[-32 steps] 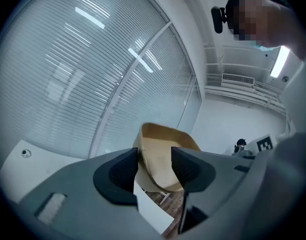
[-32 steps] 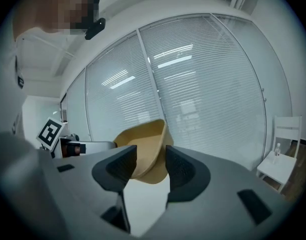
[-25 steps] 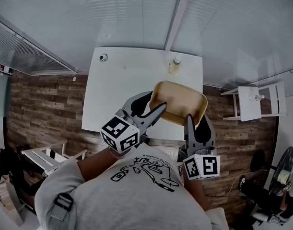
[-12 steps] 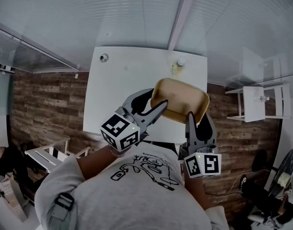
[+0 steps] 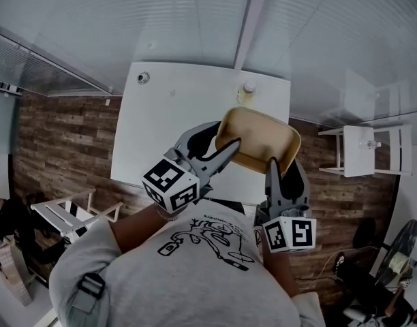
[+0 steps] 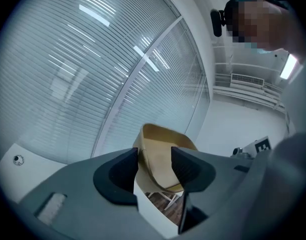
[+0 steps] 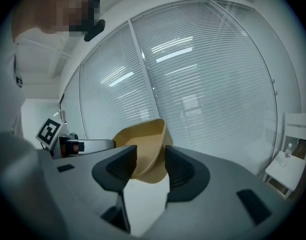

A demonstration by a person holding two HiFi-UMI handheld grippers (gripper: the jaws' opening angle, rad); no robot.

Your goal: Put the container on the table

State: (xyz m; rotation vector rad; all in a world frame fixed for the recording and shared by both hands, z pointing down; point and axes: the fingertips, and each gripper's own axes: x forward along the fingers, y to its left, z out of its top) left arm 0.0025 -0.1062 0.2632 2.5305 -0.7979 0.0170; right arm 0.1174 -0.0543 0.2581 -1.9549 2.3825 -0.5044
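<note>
A tan, rounded-rectangular container [image 5: 257, 136] hangs in the air over the near right corner of the white table [image 5: 174, 118]. My left gripper [image 5: 230, 146] is shut on its near left rim, and my right gripper [image 5: 271, 166] is shut on its near right rim. In the left gripper view the container [image 6: 160, 151] stands tilted between the jaws of the left gripper [image 6: 154, 166], with one wall pinched. In the right gripper view the container [image 7: 142, 143] has its edge held by the right gripper [image 7: 150, 165].
A small bottle [image 5: 246, 92] stands at the table's far right edge, just beyond the container. A small round object [image 5: 143, 78] lies at the far left corner. A white chair [image 5: 358, 148] stands to the right and white furniture [image 5: 69, 213] at the lower left, on wood flooring.
The container and both grippers have shifted slightly up and forward toward the table. Both grips are unchanged.
</note>
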